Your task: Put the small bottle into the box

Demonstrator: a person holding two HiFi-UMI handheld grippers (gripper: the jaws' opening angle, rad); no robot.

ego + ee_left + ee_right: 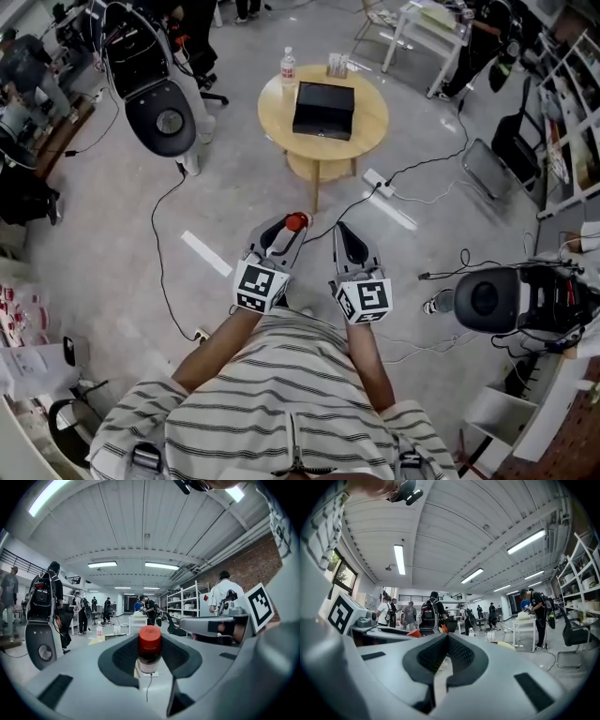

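Note:
The small bottle (296,222) has a red cap and a pale body, and my left gripper (289,229) is shut on it, out in front of my body over the floor. In the left gripper view the bottle (149,644) stands upright between the dark pads (123,657). My right gripper (342,231) is beside it, shut and empty; its jaws meet at the tips (447,638). The black box (324,110) lies on the round wooden table (366,127) well ahead of both grippers.
A clear water bottle (288,67) and a small holder (337,65) stand at the table's far edge. A power strip (379,183) and cables lie on the floor before the table. Black machines stand at the left (161,117) and right (487,298).

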